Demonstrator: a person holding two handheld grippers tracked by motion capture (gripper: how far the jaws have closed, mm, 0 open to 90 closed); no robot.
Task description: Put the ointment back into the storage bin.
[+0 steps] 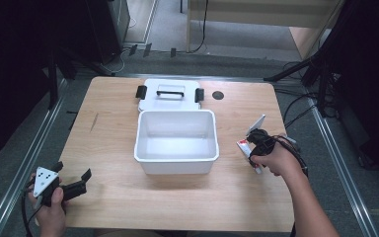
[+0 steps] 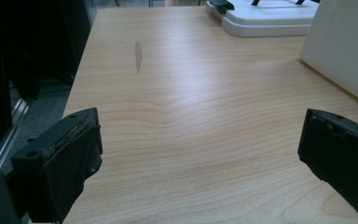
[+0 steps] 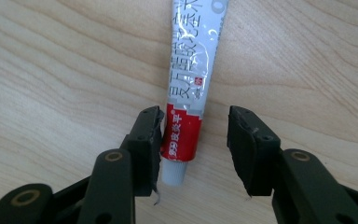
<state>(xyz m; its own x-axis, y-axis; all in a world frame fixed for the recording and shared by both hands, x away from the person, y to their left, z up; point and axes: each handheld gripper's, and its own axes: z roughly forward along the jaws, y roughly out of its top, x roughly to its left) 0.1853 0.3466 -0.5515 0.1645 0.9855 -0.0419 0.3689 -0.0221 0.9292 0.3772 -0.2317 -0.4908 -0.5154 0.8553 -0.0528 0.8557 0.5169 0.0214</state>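
The tube (image 3: 192, 88) lies flat near the table's right edge, its cap end between the right gripper (image 3: 195, 140)'s spread jaws, one pad touching, the other apart. The grasp is under way; next they must pinch evenly. The high view adds the open white box (image 1: 176, 157) mid-table and the left gripper (image 1: 71, 183), spread and empty, at the near left corner.

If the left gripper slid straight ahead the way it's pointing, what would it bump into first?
Probably nothing soon: the left gripper points along bare table. The white bin stands off to one side, and its lid lies far ahead, likely just off the line, though depth is hard to judge.
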